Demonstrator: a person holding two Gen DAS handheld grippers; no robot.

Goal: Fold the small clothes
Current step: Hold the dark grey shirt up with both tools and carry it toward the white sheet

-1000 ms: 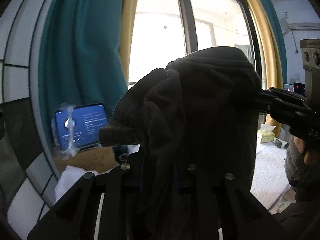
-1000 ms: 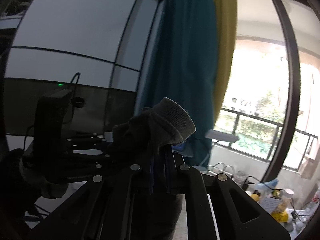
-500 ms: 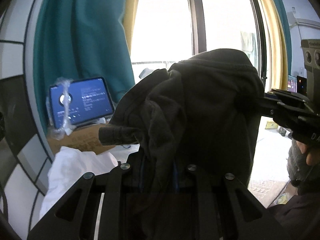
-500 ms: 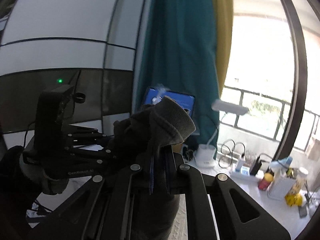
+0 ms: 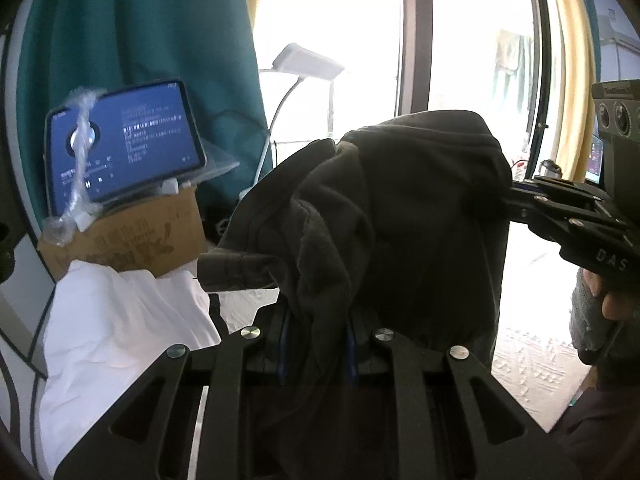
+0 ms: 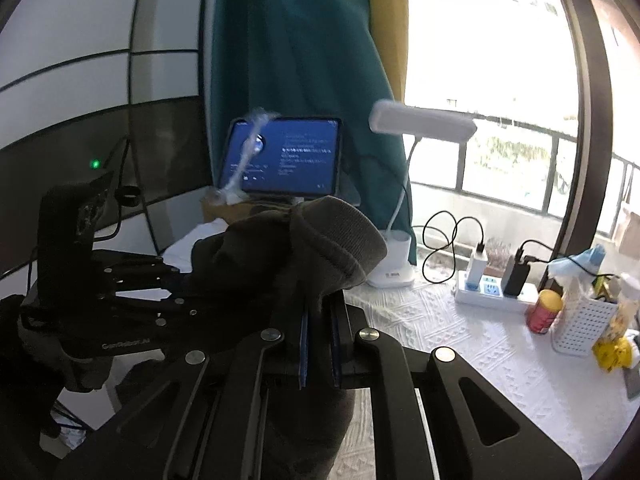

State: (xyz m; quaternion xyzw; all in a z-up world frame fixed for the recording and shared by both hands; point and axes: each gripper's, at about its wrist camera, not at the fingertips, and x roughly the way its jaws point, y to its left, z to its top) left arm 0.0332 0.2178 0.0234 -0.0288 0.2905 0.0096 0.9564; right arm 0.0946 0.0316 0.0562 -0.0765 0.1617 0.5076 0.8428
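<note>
Both grippers are up in the air with one dark, fleecy garment (image 5: 400,216) bunched between them, clear of the bench (image 6: 472,344). The left hand-held gripper (image 5: 316,344) is clamped on a thick fold of that soft charcoal cloth, blue-edged pads pressing it from both sides, and the fabric bulges up over the fingers in a rounded hump. The right hand-held gripper (image 6: 318,344) is pinched shut on another part of the garment, right at a ribbed knit cuff (image 6: 340,240) that curls over its tips like a fat roll. Seen from the left wrist camera, the right one comes in from the side, its black linkage biting into the far edge of the cloth; a gloved hand (image 5: 600,304) holds it.

Behind the garment, a tablet (image 6: 284,156) with a glowing blue screen leans on a brown cardboard box (image 5: 128,240), a twist of clear plastic wrap (image 5: 78,152) hanging across its face. Just beside the tablet stands a white desk lamp (image 6: 404,184) with a flat oblong head and a bendy neck. A teal curtain (image 6: 296,40) hangs behind both. Crumpled white cloth (image 5: 116,320) lies below the box. The bench wears a white embossed cover, and further from the tablet sit a white power strip (image 6: 492,288) with looping black cables and a perforated white basket (image 6: 580,324)
</note>
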